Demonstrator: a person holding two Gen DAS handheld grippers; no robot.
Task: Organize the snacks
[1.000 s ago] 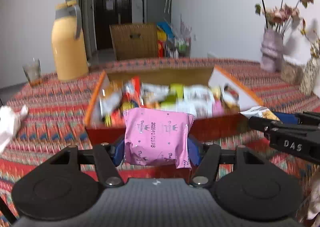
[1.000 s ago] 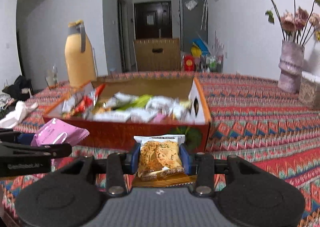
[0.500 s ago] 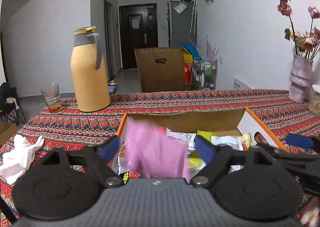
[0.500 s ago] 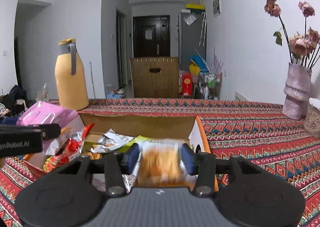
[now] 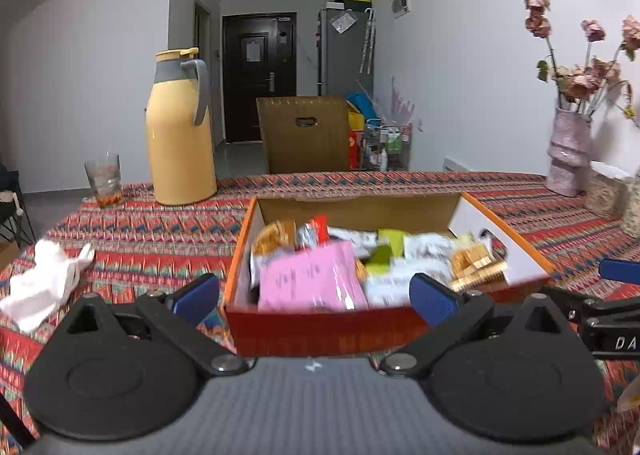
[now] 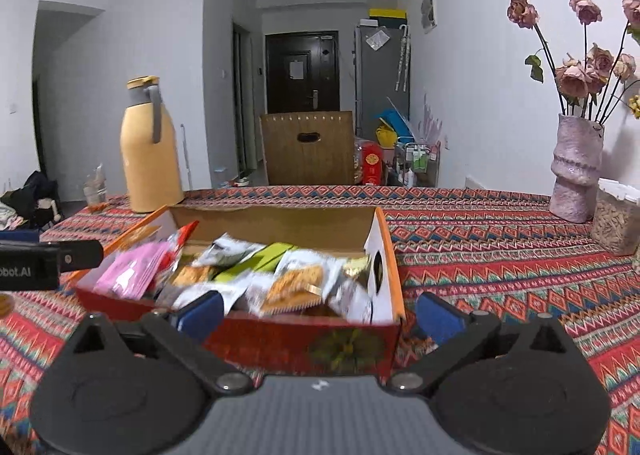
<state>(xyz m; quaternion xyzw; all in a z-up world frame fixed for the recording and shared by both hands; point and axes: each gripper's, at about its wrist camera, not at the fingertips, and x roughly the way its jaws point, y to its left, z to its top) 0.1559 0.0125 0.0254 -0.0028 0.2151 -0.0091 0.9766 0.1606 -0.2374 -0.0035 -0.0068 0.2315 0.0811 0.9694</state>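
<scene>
Left wrist view: the left gripper (image 5: 314, 297) stands with its 2 blue pads spread wide, its jaws having just been opening, and nothing is between them; the pink snack packet (image 5: 310, 283) now lies in the near left part of the orange cardboard box (image 5: 320, 329) at centre frame, atop other wrappers. From the right wrist view, the right gripper (image 6: 318, 313) is likewise spread wide after just opening, its jaws empty, while the biscuit packet (image 6: 294, 287) lies blurred among the snacks at the box's near right, just inside the white end wall (image 6: 378, 275). Both tools hover at the box's near edge, pointed down toward it, seemingly to let packets fall inside rather than onto the patterned tablecloth (image 6: 500, 255). A yellow thermos jug (image 5: 180, 131) stands in the upper left, well apart from the box, and a vase of dried roses (image 6: 576, 171) at far right.
</scene>
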